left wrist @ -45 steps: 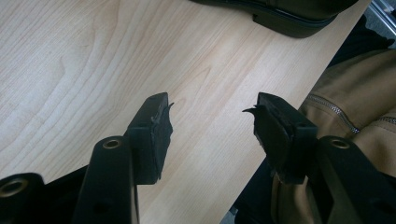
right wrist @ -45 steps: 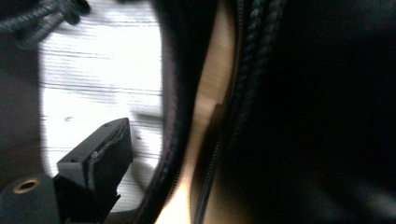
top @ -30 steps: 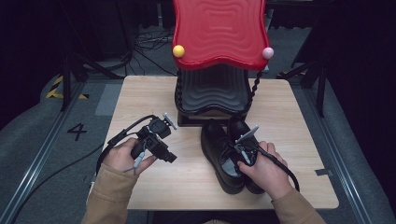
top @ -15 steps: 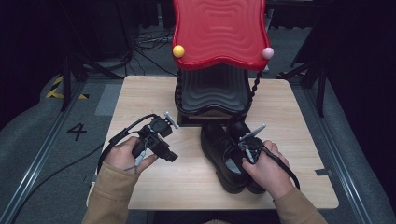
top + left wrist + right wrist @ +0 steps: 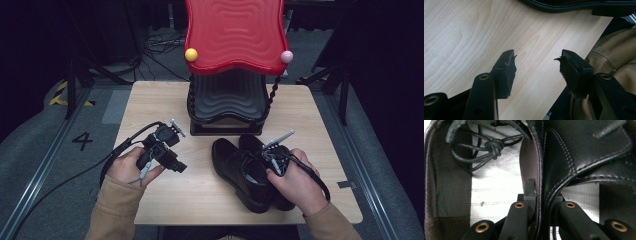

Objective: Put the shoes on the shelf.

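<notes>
High view, nearest edge first: two forearms in tan sleeves come in over the front of the wooden bench [image 5: 200,200]. The left hand [image 5: 131,167] holds the left gripper [image 5: 170,159] low over the bare front-left part of the bench, its cable looping off to the left. In the left gripper view its two black jaws stand spread wide, with only pale wood grain between the worn pads [image 5: 507,70]; a tan jacket sleeve [image 5: 614,55] lies to one side and the dark edge of a shoe sole crosses the top.

On the right side, the right hand [image 5: 295,182] has the right gripper [image 5: 272,159] pushed down among a pair of black leather lace-up shoes [image 5: 240,172], which lie side by side on the front-right part of the bench, toes toward the far end. The right gripper view shows its jaws pressed together on the touching inner walls of the two shoes [image 5: 541,182], one jaw inside each opening; a knotted black lace [image 5: 491,146] lies inside the opening at that view's left, over a pale insole.

Beyond the shoes, at the far middle of the bench, stands a black ribbed rack [image 5: 227,102] topped by a wavy red panel [image 5: 235,35], with a yellow ball [image 5: 191,54] at its left corner and a pink ball [image 5: 286,56] at its right.
</notes>
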The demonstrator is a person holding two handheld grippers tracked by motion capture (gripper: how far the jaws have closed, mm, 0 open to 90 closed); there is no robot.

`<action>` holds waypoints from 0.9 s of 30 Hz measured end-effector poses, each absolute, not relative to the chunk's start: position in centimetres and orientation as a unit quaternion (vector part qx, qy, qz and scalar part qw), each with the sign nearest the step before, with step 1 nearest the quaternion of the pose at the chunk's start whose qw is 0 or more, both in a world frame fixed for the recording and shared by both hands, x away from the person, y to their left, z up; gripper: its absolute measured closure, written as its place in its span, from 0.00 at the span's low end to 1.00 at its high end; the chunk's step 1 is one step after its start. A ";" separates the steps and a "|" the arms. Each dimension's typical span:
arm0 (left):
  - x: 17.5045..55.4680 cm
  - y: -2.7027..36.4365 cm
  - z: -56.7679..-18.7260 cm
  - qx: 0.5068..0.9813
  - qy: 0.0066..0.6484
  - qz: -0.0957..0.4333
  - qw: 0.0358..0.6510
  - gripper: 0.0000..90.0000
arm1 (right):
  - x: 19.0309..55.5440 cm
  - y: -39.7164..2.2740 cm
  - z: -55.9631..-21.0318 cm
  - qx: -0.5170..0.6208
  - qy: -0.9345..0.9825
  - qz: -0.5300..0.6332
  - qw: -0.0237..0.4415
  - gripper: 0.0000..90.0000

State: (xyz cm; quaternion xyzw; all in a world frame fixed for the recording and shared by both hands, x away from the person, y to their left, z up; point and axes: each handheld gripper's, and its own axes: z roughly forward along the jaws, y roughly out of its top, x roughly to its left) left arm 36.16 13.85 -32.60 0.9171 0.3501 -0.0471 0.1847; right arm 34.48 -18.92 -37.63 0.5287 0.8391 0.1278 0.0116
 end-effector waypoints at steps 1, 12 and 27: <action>36.1 13.9 -32.6 0.917 0.351 -0.046 0.186 0.52 | 34.2 -18.8 -37.2 0.524 0.842 0.125 0.016 0.91; 36.1 14.2 -32.4 0.915 0.355 -0.045 0.188 0.52 | 33.4 -19.2 -34.7 0.510 0.849 0.137 0.013 0.92; 36.1 14.6 -32.4 0.913 0.359 -0.044 0.191 0.52 | 32.7 -20.1 -28.8 0.502 0.852 0.144 0.027 0.92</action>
